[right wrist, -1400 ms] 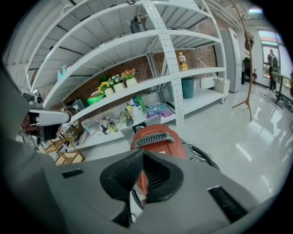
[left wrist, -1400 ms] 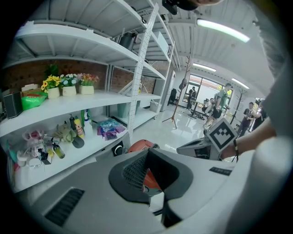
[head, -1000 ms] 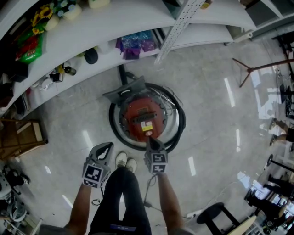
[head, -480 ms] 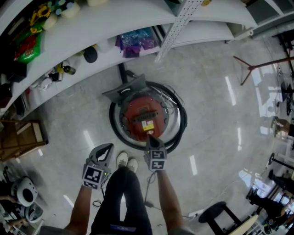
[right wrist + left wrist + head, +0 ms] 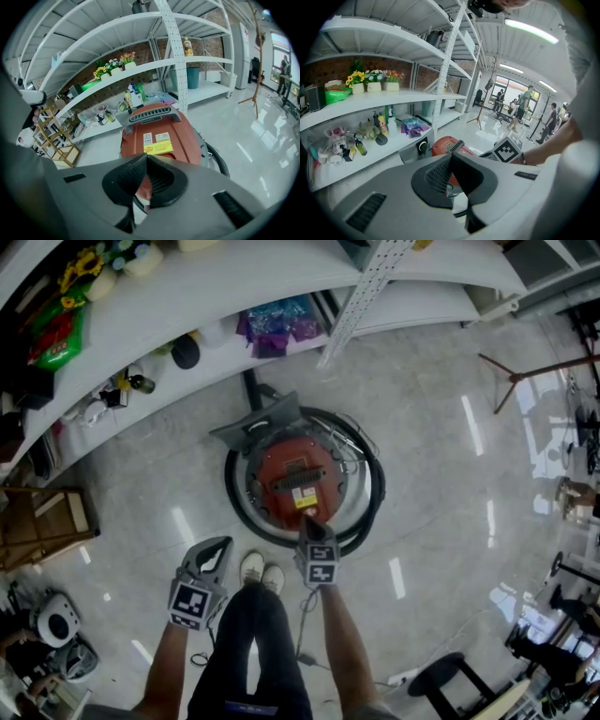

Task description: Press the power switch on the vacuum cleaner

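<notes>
The red vacuum cleaner (image 5: 296,482) stands on the floor in front of my feet, with a black hose (image 5: 367,512) coiled round it. My right gripper (image 5: 310,524) is shut, its tips over the vacuum's near edge, just below the yellow label (image 5: 302,502). In the right gripper view the red body (image 5: 157,133), the label (image 5: 158,148) and the grey handle (image 5: 150,114) fill the middle, with the shut right gripper (image 5: 146,158) close above the body. No switch is distinguishable. My left gripper (image 5: 217,546) hangs shut and empty to the vacuum's left, off it. The left gripper (image 5: 451,155) looks towards the vacuum (image 5: 444,146).
White shelving (image 5: 150,343) with bottles, flowers and bags curves behind the vacuum. A wooden rack (image 5: 42,521) stands at the left. A coat stand (image 5: 530,376) is at the right, an office chair (image 5: 441,681) at lower right. A cable (image 5: 305,615) trails by my shoes (image 5: 258,568).
My right gripper has edged slightly right at the vacuum's near edge. The left gripper has barely moved.
</notes>
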`<state>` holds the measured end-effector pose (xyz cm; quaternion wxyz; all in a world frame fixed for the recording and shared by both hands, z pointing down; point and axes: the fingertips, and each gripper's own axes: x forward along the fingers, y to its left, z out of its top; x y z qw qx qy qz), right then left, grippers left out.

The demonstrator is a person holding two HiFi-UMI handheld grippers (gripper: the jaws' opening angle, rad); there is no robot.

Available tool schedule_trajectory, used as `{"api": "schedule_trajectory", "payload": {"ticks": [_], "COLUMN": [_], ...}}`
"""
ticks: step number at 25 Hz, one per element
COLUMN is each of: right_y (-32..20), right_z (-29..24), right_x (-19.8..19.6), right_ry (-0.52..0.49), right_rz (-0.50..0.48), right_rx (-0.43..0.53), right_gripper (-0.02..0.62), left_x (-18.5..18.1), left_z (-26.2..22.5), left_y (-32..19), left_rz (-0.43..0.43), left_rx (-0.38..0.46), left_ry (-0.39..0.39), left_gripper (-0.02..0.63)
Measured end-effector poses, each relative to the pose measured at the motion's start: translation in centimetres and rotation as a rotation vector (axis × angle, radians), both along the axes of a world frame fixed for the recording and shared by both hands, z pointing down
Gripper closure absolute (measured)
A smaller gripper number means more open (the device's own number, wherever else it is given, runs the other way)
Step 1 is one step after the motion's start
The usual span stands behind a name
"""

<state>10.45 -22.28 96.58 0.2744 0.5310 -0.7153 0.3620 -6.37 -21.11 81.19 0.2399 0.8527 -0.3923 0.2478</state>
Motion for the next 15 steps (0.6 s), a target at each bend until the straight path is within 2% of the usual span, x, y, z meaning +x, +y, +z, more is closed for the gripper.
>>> {"api": "schedule_trajectory", "payload": {"ticks": [15], "right_y": [0.3], "right_z": [1.2], "right_x": [0.1], "right_ry": [0.003], "right_rz": [-0.009], "right_rx": [-0.013], "right_gripper": [0.583], "left_x": [0.1], "left_z": [0.6], "left_y": [0.5], "left_rz": [-0.029], "left_rx": [-0.029], "left_ry": [-0.001], "left_gripper": [0.598]}}
